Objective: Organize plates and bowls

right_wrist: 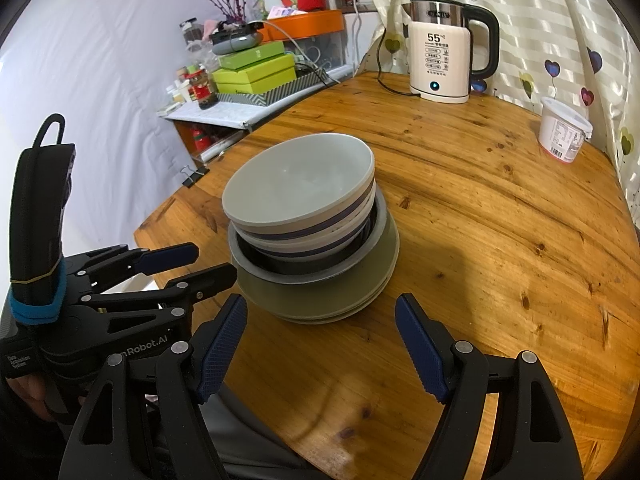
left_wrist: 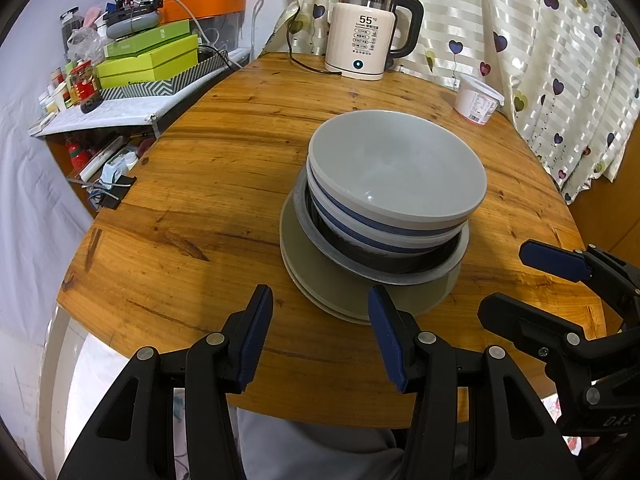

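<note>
A stack of dishes stands on the round wooden table [left_wrist: 224, 184] [right_wrist: 500, 240]. On top is a grey bowl [left_wrist: 396, 168] [right_wrist: 298, 178] nested in blue-banded bowls, which sit in a dark pan-like dish [left_wrist: 360, 252] [right_wrist: 280, 266] on olive-green plates [left_wrist: 316, 276] [right_wrist: 320, 296]. My left gripper [left_wrist: 320, 312] [right_wrist: 212, 262] is open and empty, just short of the plates' near rim. Beside the stack, my right gripper [right_wrist: 320, 320] [left_wrist: 508, 280] hangs open and empty over the table's near edge.
A white electric kettle [left_wrist: 366, 40] [right_wrist: 440, 56] with its cord stands at the back of the table. A white lidded tub [left_wrist: 478, 98] [right_wrist: 562, 134] sits by the heart-patterned curtain [left_wrist: 540, 40]. A cluttered shelf with green boxes [left_wrist: 148, 60] [right_wrist: 252, 72] lies to the left.
</note>
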Available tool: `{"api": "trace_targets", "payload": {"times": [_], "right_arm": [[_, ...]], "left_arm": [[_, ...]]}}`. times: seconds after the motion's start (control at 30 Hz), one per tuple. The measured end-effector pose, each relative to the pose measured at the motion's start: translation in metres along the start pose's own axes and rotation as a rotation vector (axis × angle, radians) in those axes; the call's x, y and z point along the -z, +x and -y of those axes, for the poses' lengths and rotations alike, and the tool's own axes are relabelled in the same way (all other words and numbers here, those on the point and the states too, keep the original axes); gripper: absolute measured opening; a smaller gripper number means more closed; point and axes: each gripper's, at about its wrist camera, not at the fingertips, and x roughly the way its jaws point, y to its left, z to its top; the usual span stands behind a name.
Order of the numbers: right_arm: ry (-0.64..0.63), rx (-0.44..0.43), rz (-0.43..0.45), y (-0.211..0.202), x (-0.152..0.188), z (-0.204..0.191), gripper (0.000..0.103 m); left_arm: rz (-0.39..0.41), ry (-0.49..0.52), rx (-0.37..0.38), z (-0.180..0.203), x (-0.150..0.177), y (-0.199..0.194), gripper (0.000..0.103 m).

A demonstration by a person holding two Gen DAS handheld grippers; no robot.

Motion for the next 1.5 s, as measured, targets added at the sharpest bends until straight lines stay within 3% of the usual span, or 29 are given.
{"api": "trace_targets", "payload": {"times": [1.5], "right_arm": [[0.0, -0.004, 0.0, 0.0009, 0.0007, -0.003, 0.077]], "left_arm": [[-0.016, 0.006, 0.006, 0.0037, -0.0023, 0.0052, 0.051]]}}
